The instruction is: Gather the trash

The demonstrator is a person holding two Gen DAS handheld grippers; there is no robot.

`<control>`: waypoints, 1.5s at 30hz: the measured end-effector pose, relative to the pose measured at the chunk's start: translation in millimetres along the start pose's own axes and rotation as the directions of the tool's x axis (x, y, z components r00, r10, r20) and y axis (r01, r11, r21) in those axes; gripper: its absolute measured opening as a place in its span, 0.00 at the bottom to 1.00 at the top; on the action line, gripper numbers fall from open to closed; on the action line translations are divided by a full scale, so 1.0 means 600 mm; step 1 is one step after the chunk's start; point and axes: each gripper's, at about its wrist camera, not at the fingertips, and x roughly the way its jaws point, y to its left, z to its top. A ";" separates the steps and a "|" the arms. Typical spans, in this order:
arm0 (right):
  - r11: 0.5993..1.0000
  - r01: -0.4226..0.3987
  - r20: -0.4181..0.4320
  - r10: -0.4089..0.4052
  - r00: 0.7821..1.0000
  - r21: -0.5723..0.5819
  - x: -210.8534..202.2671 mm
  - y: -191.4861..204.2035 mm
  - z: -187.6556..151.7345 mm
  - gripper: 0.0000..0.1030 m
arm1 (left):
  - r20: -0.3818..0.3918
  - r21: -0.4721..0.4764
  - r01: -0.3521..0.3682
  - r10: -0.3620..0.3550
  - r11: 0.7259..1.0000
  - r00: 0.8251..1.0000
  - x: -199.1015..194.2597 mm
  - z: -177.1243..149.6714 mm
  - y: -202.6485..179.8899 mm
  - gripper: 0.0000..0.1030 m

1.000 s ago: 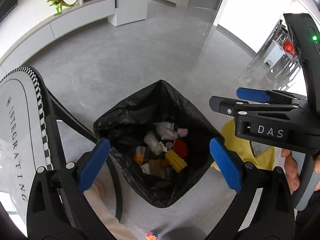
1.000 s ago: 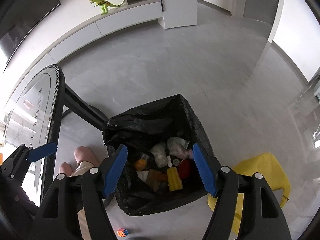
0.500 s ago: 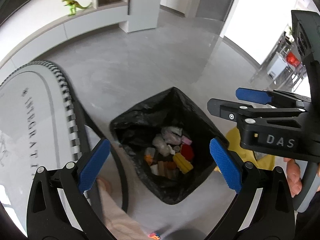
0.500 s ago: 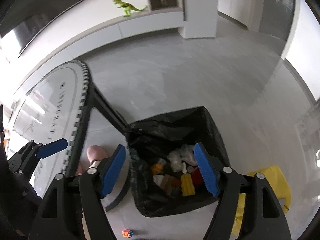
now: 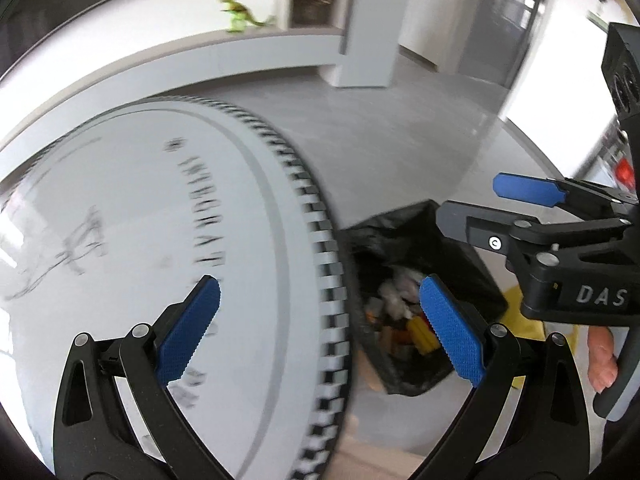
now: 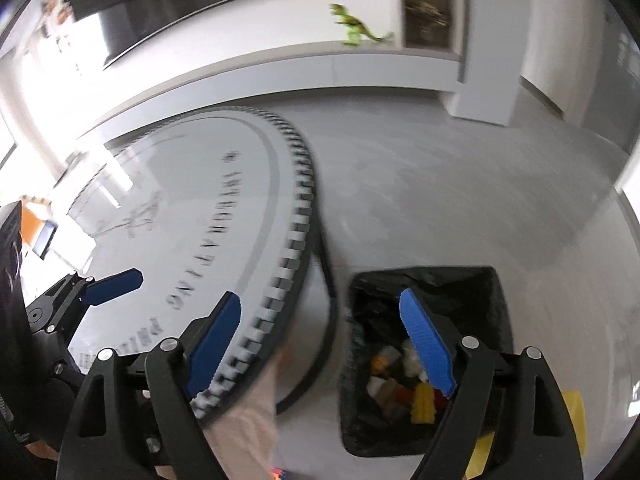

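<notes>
A black trash bag (image 5: 460, 264) stands open on the floor beside the table, holding several pieces of trash, among them a yellow piece (image 5: 420, 330). It also shows in the right wrist view (image 6: 480, 304). My left gripper (image 5: 320, 332) is open and empty, over the table's right edge. My right gripper (image 6: 322, 344) is open and empty, straddling the table edge and the bag. The right gripper also shows at the right of the left wrist view (image 5: 520, 208). The left gripper's fingertip (image 6: 116, 282) shows at the left of the right wrist view.
A round white table (image 5: 140, 208) with a black-and-white checkered rim and printed letters fills the left. A yellow object (image 6: 572, 404) lies on the grey floor right of the bag. A green toy dinosaur (image 6: 356, 26) stands on a far ledge. A small colourful item (image 6: 278, 472) lies on the floor.
Both grippers have swung left and up, away from over the bag toward the table. The bag now sits at the right of both views. Both stay open and empty.
</notes>
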 end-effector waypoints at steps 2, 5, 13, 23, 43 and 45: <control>0.999 -0.028 0.001 0.028 1.000 -0.036 0.007 0.037 0.007 0.82 | 0.013 -0.036 -0.022 0.023 0.999 1.000 -0.013 -0.008 0.031 0.94; 0.994 -0.063 -0.001 0.063 0.998 -0.093 0.020 0.093 0.013 0.82 | 0.033 -0.091 -0.076 0.079 0.993 0.996 -0.033 -0.025 0.083 0.94; 0.966 -0.158 -0.033 0.155 0.987 -0.204 0.073 0.231 0.018 0.83 | 0.051 -0.227 -0.225 0.242 0.948 0.969 -0.076 -0.077 0.206 0.94; 0.923 -0.218 -0.066 0.208 0.976 -0.316 0.152 0.374 0.010 0.83 | -0.007 -0.378 -0.384 0.412 0.842 0.911 -0.090 -0.157 0.345 0.94; 0.920 -0.180 -0.062 0.170 0.984 -0.348 0.278 0.458 0.008 0.83 | -0.122 -0.559 -0.498 0.529 0.663 0.840 -0.079 -0.229 0.509 0.94; 0.924 -0.181 -0.077 0.164 0.983 -0.337 0.291 0.457 0.010 0.84 | -0.133 -0.556 -0.501 0.524 0.663 0.841 -0.074 -0.226 0.515 0.94</control>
